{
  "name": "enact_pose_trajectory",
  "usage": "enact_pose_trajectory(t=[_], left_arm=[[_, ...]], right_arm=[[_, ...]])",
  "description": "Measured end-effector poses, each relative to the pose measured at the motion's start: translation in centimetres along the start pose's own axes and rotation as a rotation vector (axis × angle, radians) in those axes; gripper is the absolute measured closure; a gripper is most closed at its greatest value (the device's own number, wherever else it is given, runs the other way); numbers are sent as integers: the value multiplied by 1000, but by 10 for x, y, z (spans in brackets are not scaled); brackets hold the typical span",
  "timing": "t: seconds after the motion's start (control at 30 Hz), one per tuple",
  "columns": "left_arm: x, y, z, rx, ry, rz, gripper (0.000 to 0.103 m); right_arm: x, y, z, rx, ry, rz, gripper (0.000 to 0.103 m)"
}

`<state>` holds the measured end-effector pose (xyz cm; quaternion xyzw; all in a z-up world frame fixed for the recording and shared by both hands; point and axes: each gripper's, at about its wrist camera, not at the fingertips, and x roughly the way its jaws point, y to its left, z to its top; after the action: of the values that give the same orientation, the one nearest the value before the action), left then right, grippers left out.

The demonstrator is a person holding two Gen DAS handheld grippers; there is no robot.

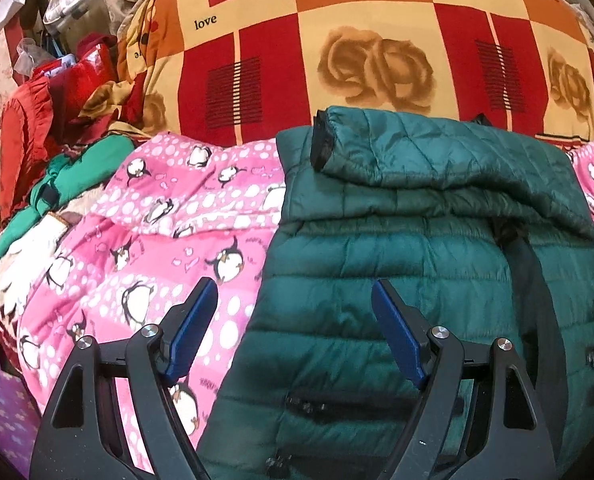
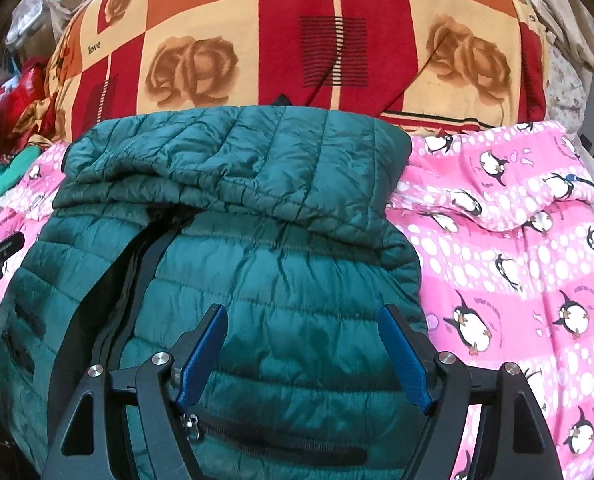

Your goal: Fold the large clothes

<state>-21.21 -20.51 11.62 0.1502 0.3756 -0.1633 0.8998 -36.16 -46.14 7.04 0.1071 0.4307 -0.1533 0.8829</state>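
On the pink penguin blanket lies the dark green quilted jacket, with both sleeves folded across its upper part and the black zipper running down the front. Above its lower left side the left gripper stands wide apart and holds nothing. Over the lower right side the right gripper is equally spread, also empty.
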Motion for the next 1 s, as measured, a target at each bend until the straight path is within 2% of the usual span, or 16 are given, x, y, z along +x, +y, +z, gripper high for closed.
enact_pose_trajectory(t=[0.6,1.0], left_arm=[[-20,41,-42,-74,112,-145,23],[-32,67,-71,-97,157,-197,23]], right_arm=[[-27,-3,-33,-9,13,-8,28],[-51,3,-57,-52,10,-20,28]])
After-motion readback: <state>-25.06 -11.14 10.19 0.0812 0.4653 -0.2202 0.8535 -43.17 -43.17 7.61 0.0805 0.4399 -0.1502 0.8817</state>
